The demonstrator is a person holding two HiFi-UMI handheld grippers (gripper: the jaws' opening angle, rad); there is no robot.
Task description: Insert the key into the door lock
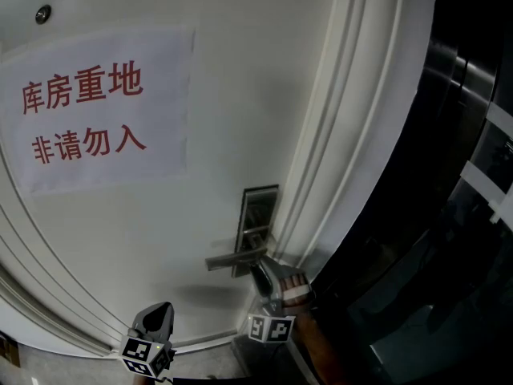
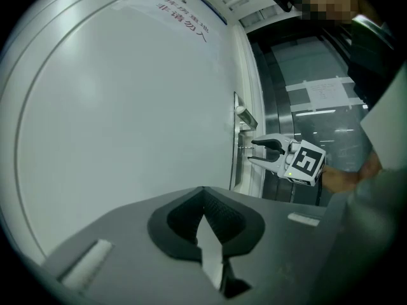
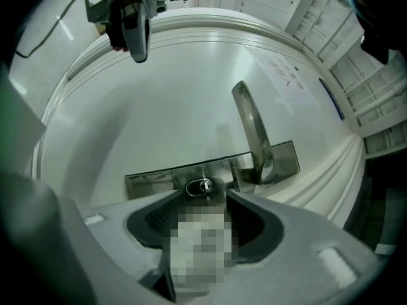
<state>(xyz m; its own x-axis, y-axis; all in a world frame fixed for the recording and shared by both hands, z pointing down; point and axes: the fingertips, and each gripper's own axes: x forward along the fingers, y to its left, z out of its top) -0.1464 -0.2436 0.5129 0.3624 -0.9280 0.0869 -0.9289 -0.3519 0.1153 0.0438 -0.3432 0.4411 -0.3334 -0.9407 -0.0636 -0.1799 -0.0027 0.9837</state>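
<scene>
Key [image 3: 202,186] stuck in the lock plate [image 3: 152,182] on the white door [image 1: 200,215], near the metal handle [image 3: 251,126]. Right gripper [image 2: 253,151] wide open, one jaw on each side of the key, not squeezing it. Left gripper [image 2: 203,189] low beside the door, well apart from the lock, closed tight on nothing.

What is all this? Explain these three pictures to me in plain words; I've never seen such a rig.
There is no robot: a person holds a two-jaw gripper in each hand. One picture comes from a head camera looking down at a white door with a paper sign. The other two come from cameras riding on the grippers. The right gripper is at the lock plate by the handle, jaws apart around what seems to be the key in the lock. The left gripper hangs back, jaws together, empty.
</scene>
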